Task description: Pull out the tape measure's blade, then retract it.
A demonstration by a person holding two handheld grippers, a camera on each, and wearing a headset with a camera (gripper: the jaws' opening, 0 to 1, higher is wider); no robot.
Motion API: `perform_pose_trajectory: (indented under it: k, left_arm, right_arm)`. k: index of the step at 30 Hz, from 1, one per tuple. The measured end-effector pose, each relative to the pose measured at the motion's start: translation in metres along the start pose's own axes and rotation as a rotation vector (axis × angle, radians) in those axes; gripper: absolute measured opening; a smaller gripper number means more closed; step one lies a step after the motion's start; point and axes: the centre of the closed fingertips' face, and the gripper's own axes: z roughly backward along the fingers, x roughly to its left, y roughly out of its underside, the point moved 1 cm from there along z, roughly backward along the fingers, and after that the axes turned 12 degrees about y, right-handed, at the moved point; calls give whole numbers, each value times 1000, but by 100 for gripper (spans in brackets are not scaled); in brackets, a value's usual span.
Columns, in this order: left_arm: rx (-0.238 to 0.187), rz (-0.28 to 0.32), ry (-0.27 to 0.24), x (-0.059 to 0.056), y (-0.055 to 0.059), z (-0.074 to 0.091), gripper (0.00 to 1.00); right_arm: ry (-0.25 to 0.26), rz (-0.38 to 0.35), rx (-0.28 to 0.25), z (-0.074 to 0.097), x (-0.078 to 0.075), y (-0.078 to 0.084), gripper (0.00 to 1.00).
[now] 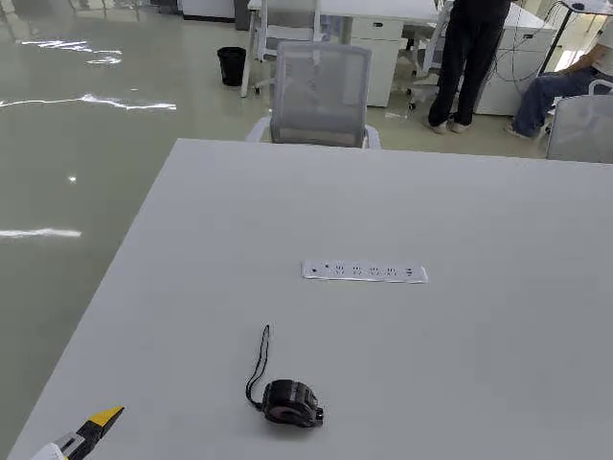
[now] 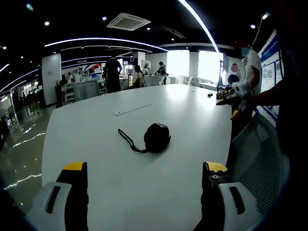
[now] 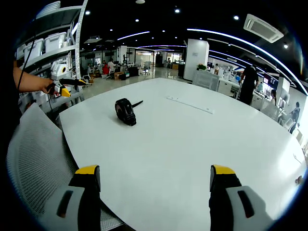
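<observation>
A black tape measure (image 1: 292,402) lies on the white table (image 1: 460,364) near its front edge, blade in, its black wrist strap (image 1: 259,362) trailing away from me. My left gripper (image 1: 103,418) pokes in at the lower left corner of the head view, well left of the tape. In the left gripper view the tape measure (image 2: 157,136) sits ahead of the left gripper (image 2: 144,168), whose jaws are open and hold nothing. My right gripper (image 3: 154,171) is open too and hangs over the table edge, with the tape measure (image 3: 125,111) ahead to the left.
A white power strip (image 1: 364,272) lies mid-table beyond the tape. A grey mesh office chair (image 1: 319,94) stands at the far edge, with a standing person (image 1: 469,57) and a black bin (image 1: 231,65) behind it. Another mesh chair (image 3: 33,159) is close by me.
</observation>
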Motion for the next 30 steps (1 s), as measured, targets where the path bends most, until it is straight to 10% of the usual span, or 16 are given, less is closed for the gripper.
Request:
perform_pose_trajectory:
  k: [30]
  left_arm:
    - [7,-32,93,-4,-15,-48,95]
  right_arm:
    - [-108,57,-30,-47,27,-28,93]
